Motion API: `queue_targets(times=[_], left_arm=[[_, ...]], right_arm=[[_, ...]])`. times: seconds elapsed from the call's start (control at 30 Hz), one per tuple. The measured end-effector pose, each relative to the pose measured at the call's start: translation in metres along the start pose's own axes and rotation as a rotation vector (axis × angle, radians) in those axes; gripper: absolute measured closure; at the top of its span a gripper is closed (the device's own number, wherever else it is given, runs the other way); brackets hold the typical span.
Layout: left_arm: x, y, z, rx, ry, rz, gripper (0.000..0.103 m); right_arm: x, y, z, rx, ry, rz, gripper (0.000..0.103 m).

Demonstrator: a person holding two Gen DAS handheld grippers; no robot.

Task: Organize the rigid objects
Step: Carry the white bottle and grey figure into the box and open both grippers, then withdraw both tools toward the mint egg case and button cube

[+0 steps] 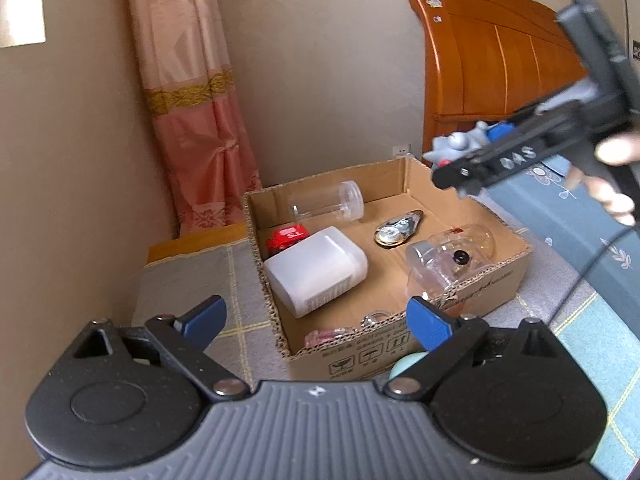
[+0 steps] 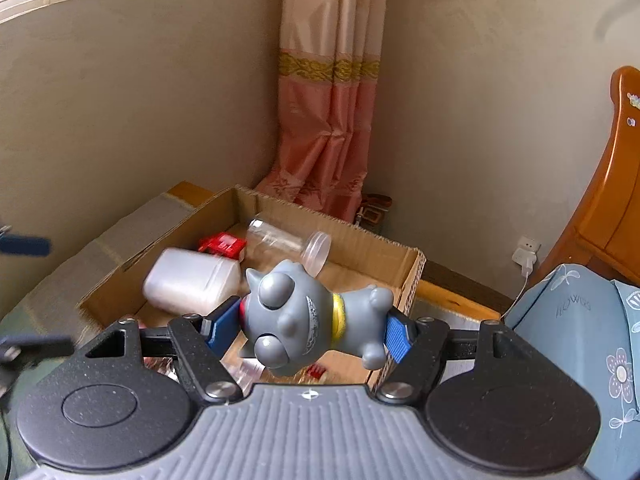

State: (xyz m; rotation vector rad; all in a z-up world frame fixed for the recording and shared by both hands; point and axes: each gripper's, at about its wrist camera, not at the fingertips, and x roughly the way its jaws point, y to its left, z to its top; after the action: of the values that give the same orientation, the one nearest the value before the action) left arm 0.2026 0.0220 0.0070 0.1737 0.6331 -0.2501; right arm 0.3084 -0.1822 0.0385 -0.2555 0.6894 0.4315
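Step in hand: a grey toy (image 2: pixel 312 320) is carried by the right gripper (image 2: pixel 310 328) toward the cardboard box (image 2: pixel 412 276), judged from the toy hanging above the box's near edge.

Right gripper: its fingers (image 2: pixel 396 336) are pressed on the toy from both sides, at the head end and at the rump end; the toy is held lying across, eyes toward the camera.

Left gripper: the left gripper (image 1: pixel 316 320) is seen spread wide with nothing between its blue fingers (image 1: pixel 430 328); it hangs just short of the box's near wall.

Box contents: in the left view a white container (image 1: pixel 316 270) lies at about 9 o'clock of the box floor, a red item (image 1: pixel 286 238) behind it, a clear jar (image 1: pixel 326 202) at 12 o'clock, a second clear jar (image 1: pixel 448 260) at 3 o'clock, a small oval gadget (image 1: pixel 398 228) near the centre.

Risk of slipping: the toy is rounded and gripped at its ends only; it could twist or pop out if jolted.

Risk at release: if let go over the near edge, the toy could strike the wall and fall outside onto the bed (image 1: pixel 576 320).

Risk of collision: little bare floor is left; a drop onto the jars could roll them.

Risk between hands: both grippers are near the same box, so they could be knocked together.
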Motion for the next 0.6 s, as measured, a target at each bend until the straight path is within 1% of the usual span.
queue_targets(times=[0.13, 0.17, 0.2, 0.27, 0.37, 0.6], left_arm=[[-0.001, 0.004, -0.005, -0.010, 0.007, 0.003, 0.007], [-0.001, 0.004, -0.006, -0.012, 0.010, 0.003, 0.006], [-0.001, 0.005, -0.007, -0.013, 0.013, 0.003, 0.006], [-0.001, 0.005, -0.010, -0.011, 0.016, 0.005, 0.006], [-0.002, 0.005, -0.012, -0.017, 0.022, 0.007, 0.006], [-0.014, 0.003, -0.019, -0.026, 0.023, 0.008, 0.005]], right_arm=[[0.022, -0.004, 0.011, 0.010, 0.025, -0.028, 0.026], [0.026, -0.005, 0.012, 0.015, 0.028, -0.032, 0.022], [0.028, -0.005, 0.013, 0.019, 0.027, -0.037, 0.018], [0.027, -0.006, 0.012, 0.042, 0.014, -0.040, 0.000], [0.019, -0.004, 0.009, 0.053, 0.000, -0.027, 0.000], [-0.009, 0.011, -0.002, 0.036, -0.003, -0.047, 0.000]])
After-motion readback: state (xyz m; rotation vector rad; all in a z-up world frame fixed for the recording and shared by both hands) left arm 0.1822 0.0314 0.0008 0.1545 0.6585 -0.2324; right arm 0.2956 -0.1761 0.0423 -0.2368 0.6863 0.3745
